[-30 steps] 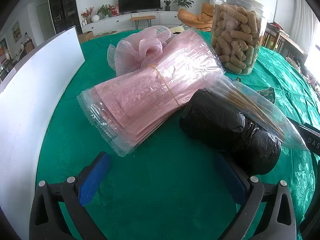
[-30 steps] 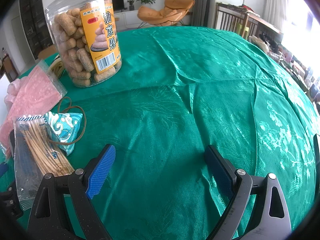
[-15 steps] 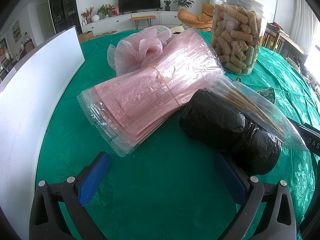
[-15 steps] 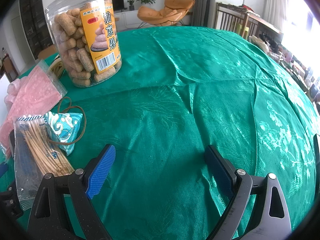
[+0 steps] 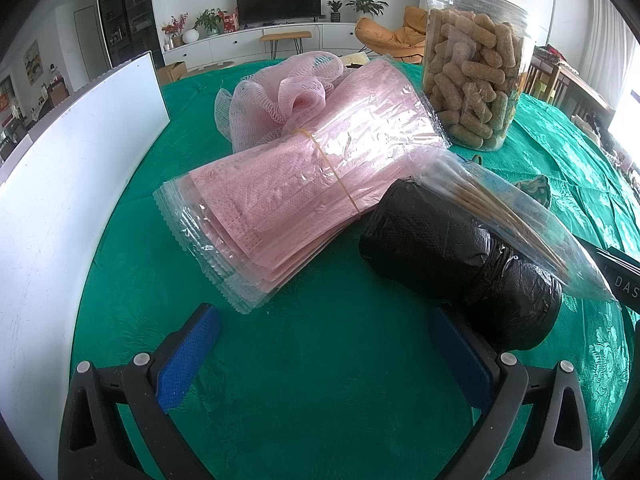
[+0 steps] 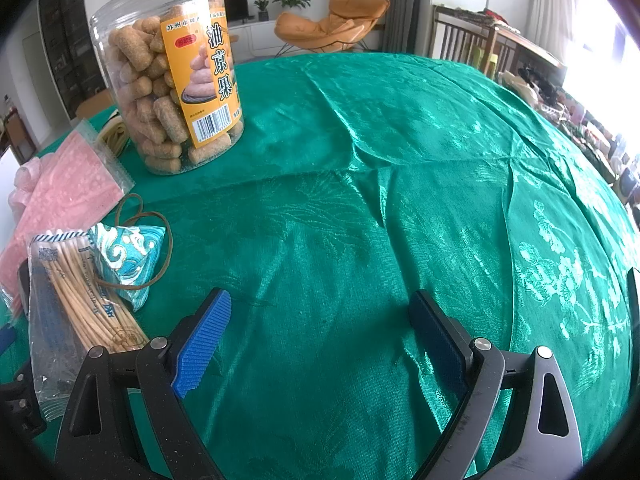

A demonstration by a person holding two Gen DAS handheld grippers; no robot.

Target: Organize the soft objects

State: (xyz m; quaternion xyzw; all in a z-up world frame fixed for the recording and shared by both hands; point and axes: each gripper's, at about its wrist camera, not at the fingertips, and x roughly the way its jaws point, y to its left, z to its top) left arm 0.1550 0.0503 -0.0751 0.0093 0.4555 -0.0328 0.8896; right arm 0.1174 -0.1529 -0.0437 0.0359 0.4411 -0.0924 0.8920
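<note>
pink mask pack (image 5: 304,184); flat | pink mesh pouf (image 5: 280,96); behind, touching

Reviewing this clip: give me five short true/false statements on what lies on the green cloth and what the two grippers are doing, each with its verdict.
1. The left gripper is open and holds nothing. True.
2. The bag of wooden sticks rests on the black roll. True.
3. The snack jar lies tipped on its side. False: it stands upright.
4. The right gripper is clamped on the blue patterned pouch. False: it is open over bare tablecloth.
5. A rubber band wraps the pink packets. True.
</note>
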